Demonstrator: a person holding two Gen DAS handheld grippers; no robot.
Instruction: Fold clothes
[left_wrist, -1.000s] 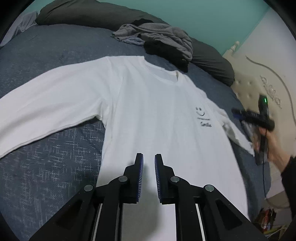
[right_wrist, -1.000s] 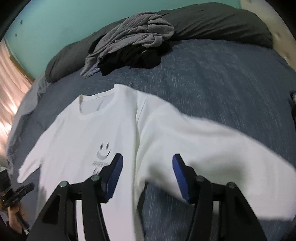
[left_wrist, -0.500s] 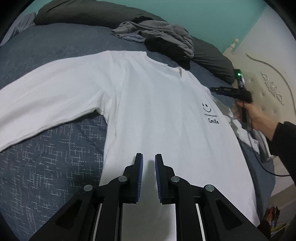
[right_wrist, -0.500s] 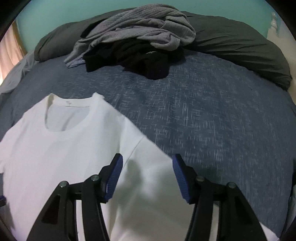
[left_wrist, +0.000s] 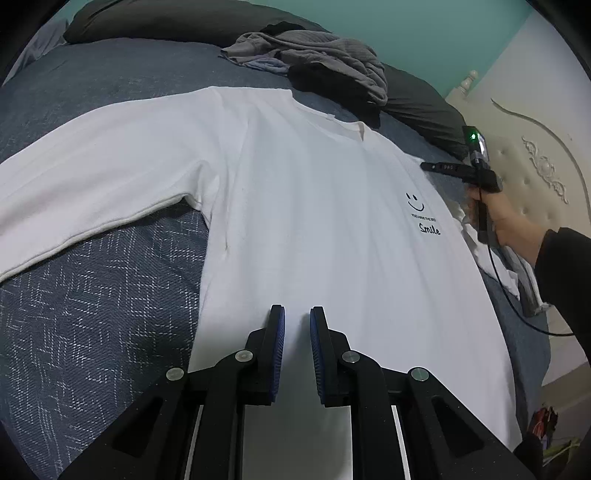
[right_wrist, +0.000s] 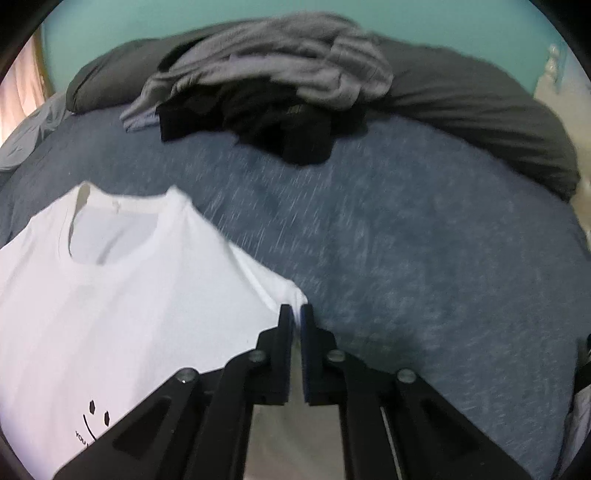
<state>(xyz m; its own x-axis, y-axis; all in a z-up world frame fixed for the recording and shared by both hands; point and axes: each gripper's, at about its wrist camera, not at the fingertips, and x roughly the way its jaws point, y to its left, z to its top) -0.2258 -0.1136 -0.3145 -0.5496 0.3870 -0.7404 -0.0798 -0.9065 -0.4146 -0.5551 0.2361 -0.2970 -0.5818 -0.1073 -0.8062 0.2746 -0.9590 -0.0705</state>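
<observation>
White long-sleeved shirt (left_wrist: 314, 221) flat on blue bedspread (left_wrist: 92, 314), right gripper (right_wrist: 297, 314) pinching its shoulder, left gripper (left_wrist: 296, 321) narrowly parted, empty.

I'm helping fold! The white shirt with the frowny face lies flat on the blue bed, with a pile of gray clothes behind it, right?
Almost. The face on the white shirt is a smiley, with "Smile" under it, as the left wrist view shows. The blue bed and the gray clothes are as you said.

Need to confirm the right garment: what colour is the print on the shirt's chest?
Black, on the white shirt: a smiley above the word "Smile". Clearest in the left wrist view.
</observation>
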